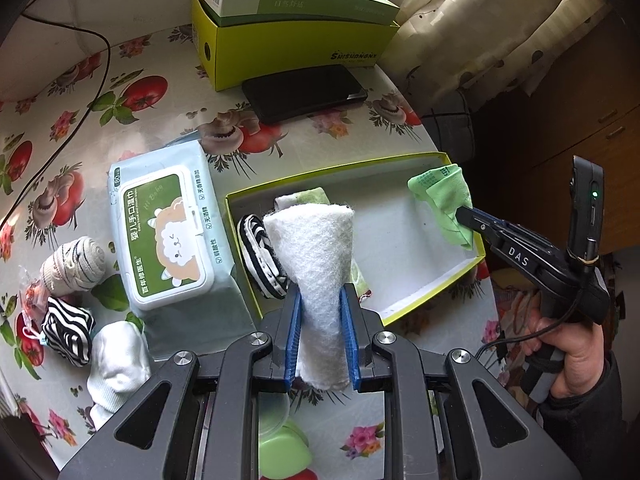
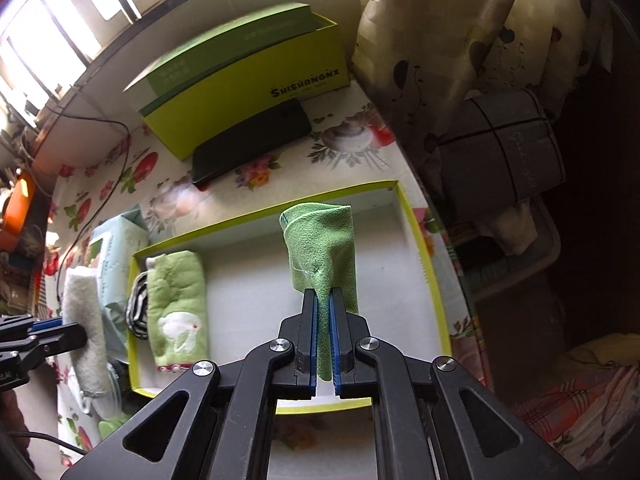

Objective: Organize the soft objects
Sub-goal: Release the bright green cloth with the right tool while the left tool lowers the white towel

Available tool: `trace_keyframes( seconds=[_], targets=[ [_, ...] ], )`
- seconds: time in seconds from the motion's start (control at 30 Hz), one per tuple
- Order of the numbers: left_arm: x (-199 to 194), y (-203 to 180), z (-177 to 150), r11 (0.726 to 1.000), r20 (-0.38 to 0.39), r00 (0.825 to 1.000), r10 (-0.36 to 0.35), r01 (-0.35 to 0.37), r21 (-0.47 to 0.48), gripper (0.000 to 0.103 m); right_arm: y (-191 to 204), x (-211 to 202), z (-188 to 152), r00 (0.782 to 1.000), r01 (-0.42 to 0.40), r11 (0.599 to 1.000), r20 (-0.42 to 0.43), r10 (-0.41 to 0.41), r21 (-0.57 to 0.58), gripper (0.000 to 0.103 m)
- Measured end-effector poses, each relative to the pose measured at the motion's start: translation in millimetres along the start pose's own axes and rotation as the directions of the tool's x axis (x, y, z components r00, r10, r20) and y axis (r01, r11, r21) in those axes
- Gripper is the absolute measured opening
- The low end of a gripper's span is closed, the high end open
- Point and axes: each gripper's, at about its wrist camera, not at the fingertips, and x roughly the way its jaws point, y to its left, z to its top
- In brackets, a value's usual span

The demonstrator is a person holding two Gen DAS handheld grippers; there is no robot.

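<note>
L gripper (image 1: pixel 320 300) clamps white cloth (image 1: pixel 316 256) at tray (image 2: pixel 424 240) edge; R gripper (image 2: pixel 323 300) pinches green cloth (image 2: pixel 320 248) over bare middle.

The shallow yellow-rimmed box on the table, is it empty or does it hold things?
Not empty: the shallow yellow-rimmed box holds a folded green towel with a white animal and a black-and-white striped cloth at one end.

White towel (image 1: pixel 312 264): fuzzy, matt cloth. Green cloth (image 2: pixel 324 252): fine nap, matt. Counter (image 1: pixel 152 92): glossy flowered oilcloth. Tray (image 2: pixel 424 264): smooth cardboard. Wipes pack (image 1: pixel 168 236): shiny plastic film.
</note>
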Motion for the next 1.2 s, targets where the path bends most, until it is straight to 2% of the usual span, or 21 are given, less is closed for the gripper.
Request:
trace_keyframes(
  seconds=[0.17, 0.33, 0.4, 0.8, 1.0, 1.2],
  targets=[
    [8, -9, 5, 1.0, -0.015, 1.0, -0.006, 0.006, 0.018, 0.02, -16, 11, 1, 0.998, 0.057, 0.998, -0.014, -0.057, 0.015, 0.007],
    [16, -18, 12, 0.999, -0.027, 1.0, -0.016, 0.017, 0.031, 0.02, -25, 7, -1, 0.998, 0.06, 0.997, -0.003, -0.06, 0.041, 0.027],
    [19, -22, 15, 0.999, -0.033, 0.999, -0.021, 0.023, 0.035, 0.02, -25, 4, -2, 0.998, 0.062, 0.997, 0.002, -0.062, 0.044, 0.031],
    [60, -35, 34, 0.998, -0.088, 0.995, -0.055, 0.058, 0.023, 0.02, -12, -11, -21, 1.0, -0.004, 0.999, 0.005, 0.004, 0.052, 0.032],
    [75, -39, 45, 0.996, -0.085, 0.992, -0.091, 0.089, -0.022, 0.021, -3, -6, -29, 0.999, -0.042, 0.998, -0.023, 0.043, 0.05, 0.032],
    [84, -37, 53, 0.996, -0.078, 0.994, -0.082, 0.078, -0.05, 0.027, 5, -3, -32, 0.997, -0.068, 0.997, -0.041, 0.07, 0.035, 0.032]
  ],
)
